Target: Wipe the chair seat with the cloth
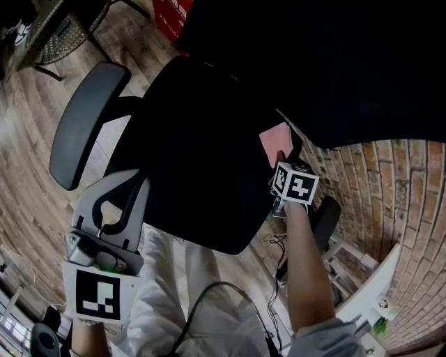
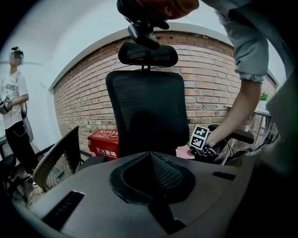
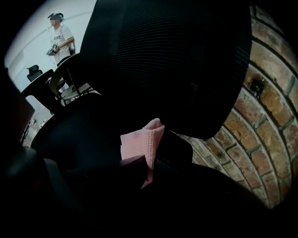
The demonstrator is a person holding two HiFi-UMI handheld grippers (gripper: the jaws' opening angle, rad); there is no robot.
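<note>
Here, right claw clamped on pink cloth, at seat right edge.

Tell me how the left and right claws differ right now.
The right claw grips the pink cloth; the left claw holds nothing. The right claw is at the back of the seat, by the backrest; the left claw sits at the seat's front, near the armrest. Both are shut.

The black chair seat carries one pink cloth at its right rear edge. The wood-plank floor lies under the seat, and a red box stands on it behind the seat.
</note>
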